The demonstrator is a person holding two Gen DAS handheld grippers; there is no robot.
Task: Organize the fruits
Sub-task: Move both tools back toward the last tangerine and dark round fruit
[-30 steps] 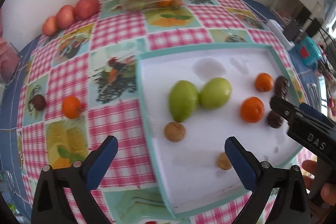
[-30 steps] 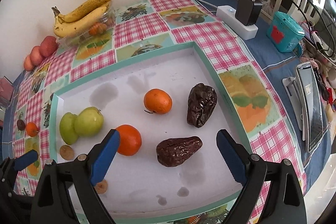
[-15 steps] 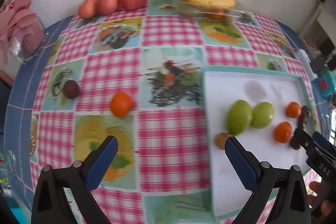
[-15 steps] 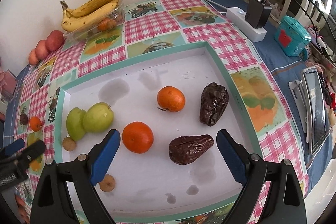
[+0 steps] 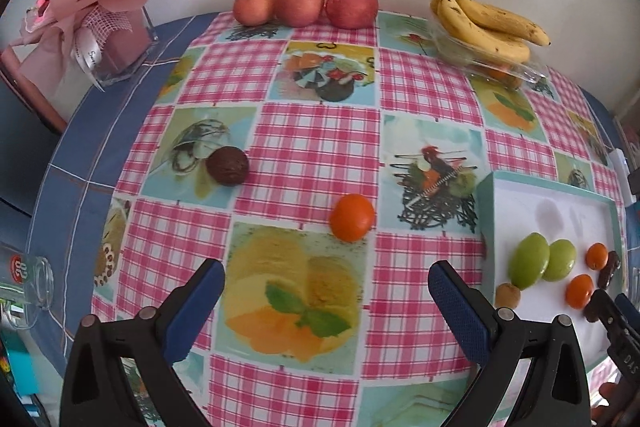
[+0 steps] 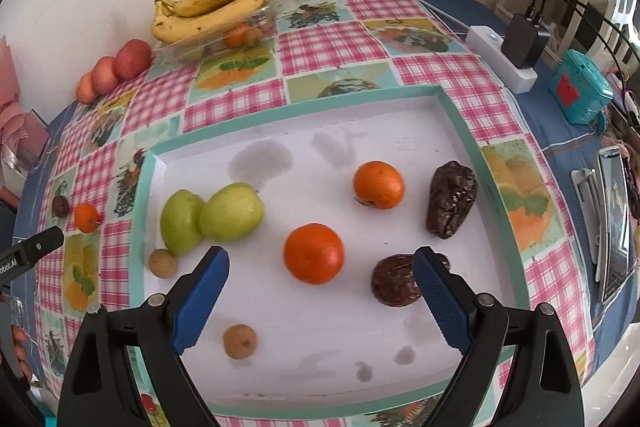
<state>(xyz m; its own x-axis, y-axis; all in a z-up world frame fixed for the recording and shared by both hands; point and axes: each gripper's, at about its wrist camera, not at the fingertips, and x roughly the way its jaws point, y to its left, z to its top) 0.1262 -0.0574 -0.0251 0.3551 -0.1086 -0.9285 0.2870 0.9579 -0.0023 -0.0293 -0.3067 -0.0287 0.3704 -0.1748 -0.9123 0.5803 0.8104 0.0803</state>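
The left hand-held gripper is held wide open and empty above the checked surface, where a loose orange and a dark round fruit lie apart. The right hand-held gripper is likewise spread wide, gripping nothing, over the white tray of fruit. A wrinkled dark fruit is partly hidden behind its right finger.

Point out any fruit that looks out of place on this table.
Two pieces lie loose on the checked tablecloth, left of the white tray that holds their like: an orange and a dark round fruit. The tray also shows dull stains. Nothing looks spilled or broken.
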